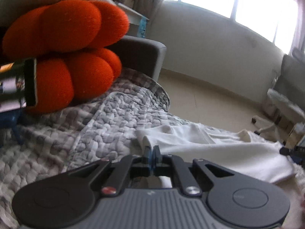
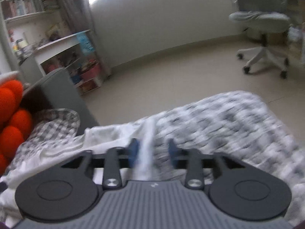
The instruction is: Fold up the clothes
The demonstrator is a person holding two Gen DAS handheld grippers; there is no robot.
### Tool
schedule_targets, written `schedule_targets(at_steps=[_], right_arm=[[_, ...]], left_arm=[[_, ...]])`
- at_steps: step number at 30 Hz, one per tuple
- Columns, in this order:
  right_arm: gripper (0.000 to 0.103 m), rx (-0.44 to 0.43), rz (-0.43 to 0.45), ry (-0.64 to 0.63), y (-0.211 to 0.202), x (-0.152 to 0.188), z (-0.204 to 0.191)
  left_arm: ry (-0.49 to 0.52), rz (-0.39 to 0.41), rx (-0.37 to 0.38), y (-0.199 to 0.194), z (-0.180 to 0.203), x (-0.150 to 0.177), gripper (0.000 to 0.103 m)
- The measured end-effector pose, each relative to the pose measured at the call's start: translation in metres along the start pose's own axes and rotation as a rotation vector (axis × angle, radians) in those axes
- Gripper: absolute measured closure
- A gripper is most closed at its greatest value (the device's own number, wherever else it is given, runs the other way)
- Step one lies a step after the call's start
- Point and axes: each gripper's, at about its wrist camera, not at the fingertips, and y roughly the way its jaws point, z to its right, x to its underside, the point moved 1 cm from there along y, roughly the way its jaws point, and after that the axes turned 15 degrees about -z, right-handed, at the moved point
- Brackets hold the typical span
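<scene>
A white garment (image 1: 219,145) lies spread on a grey quilted blanket (image 1: 114,114) over a bed. My left gripper (image 1: 152,150) is low at the garment's near left edge, its blue-padded fingers pressed together with white cloth pinched between them. In the right wrist view the same white garment (image 2: 106,135) lies rumpled to the left, and a raised fold of it runs between the fingers of my right gripper (image 2: 152,148), which stands open around that fold. This view is motion-blurred.
An orange knotted cushion (image 1: 63,53) sits at the bed's head by a grey headboard (image 1: 141,55). Beyond the bed are beige floor (image 2: 171,72), a white shelf unit (image 2: 72,61) and a wheeled office chair (image 2: 263,38). Windows light the far wall.
</scene>
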Motion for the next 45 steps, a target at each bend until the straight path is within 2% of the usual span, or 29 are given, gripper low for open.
schedule_targets(at_steps=[2, 5, 6, 7, 8, 13, 14, 18, 20, 22, 23, 25, 27, 29, 31, 32, 36, 39, 40, 42, 43, 45], right_arm=[[0.057, 0.028, 0.026, 0.003, -0.009, -0.002, 0.006], [0.059, 0.041, 0.061, 0.035, -0.027, -0.007, 0.016], [0.065, 0.034, 0.052, 0.014, -0.029, -0.005, 0.012], [0.083, 0.026, 0.039, -0.013, -0.03, -0.004, 0.007], [0.095, 0.019, 0.026, -0.04, -0.031, -0.002, 0.003], [0.097, -0.015, -0.058, -0.176, -0.028, 0.01, -0.022], [0.098, -0.003, -0.097, -0.197, -0.019, 0.015, -0.026], [0.098, 0.037, -0.109, -0.2, -0.005, 0.02, -0.027], [0.098, 0.081, -0.103, -0.183, -0.004, 0.019, -0.024], [0.098, 0.16, -0.112, -0.189, -0.002, 0.02, -0.019], [0.098, 0.155, -0.106, -0.186, -0.005, 0.02, -0.019], [0.098, 0.088, -0.07, -0.164, -0.018, 0.015, -0.021], [0.098, 0.052, -0.034, -0.189, -0.03, 0.012, -0.032], [0.097, 0.028, -0.034, -0.23, -0.033, 0.013, -0.044], [0.097, 0.02, -0.107, -0.258, -0.019, 0.02, -0.049], [0.1, 0.044, -0.152, -0.27, -0.007, 0.024, -0.051], [0.101, 0.058, -0.145, -0.274, 0.0, 0.028, -0.05], [0.1, 0.059, -0.13, -0.272, -0.005, 0.025, -0.052], [0.097, 0.055, -0.128, -0.274, -0.007, 0.025, -0.053], [0.091, 0.046, -0.127, -0.276, -0.012, 0.023, -0.054], [0.091, 0.041, -0.126, -0.276, -0.015, 0.022, -0.054], [0.101, 0.05, -0.155, -0.267, -0.008, 0.025, -0.052]], left_arm=[[-0.023, -0.015, 0.02, -0.001, -0.005, -0.004, 0.098], [-0.062, -0.039, 0.047, -0.004, -0.012, -0.011, 0.087], [-0.068, -0.032, 0.054, -0.006, -0.013, -0.011, 0.086], [-0.074, -0.025, 0.06, -0.009, -0.014, -0.011, 0.086], [-0.07, -0.026, 0.055, -0.009, -0.014, -0.01, 0.085], [-0.028, -0.064, 0.008, 0.001, -0.007, 0.001, 0.086], [-0.027, -0.065, 0.001, 0.002, -0.007, 0.002, 0.086], [-0.01, -0.07, -0.022, 0.004, -0.004, 0.002, 0.086], [0.001, -0.071, -0.032, 0.002, -0.004, 0.002, 0.086], [-0.006, -0.069, -0.03, -0.003, -0.005, 0.002, 0.086], [-0.01, -0.067, -0.025, -0.005, -0.006, 0.002, 0.086], [-0.016, -0.067, -0.021, -0.009, -0.006, 0.002, 0.086], [-0.023, -0.054, -0.015, -0.015, -0.005, 0.002, 0.086], [-0.023, -0.043, -0.018, -0.02, -0.002, 0.003, 0.086], [-0.007, -0.03, -0.029, -0.023, 0.004, 0.004, 0.086], [0.004, -0.023, -0.029, -0.025, 0.007, 0.004, 0.086], [0.063, -0.007, 0.014, -0.028, 0.022, 0.007, 0.086], [0.121, -0.028, 0.028, -0.019, 0.033, 0.008, 0.085], [0.137, -0.038, 0.031, -0.015, 0.037, 0.009, 0.085], [0.108, -0.102, 0.02, -0.002, 0.033, 0.011, 0.085], [0.097, -0.124, 0.013, 0.003, 0.031, 0.013, 0.086], [0.115, -0.114, 0.002, 0.004, 0.03, 0.019, 0.09]])
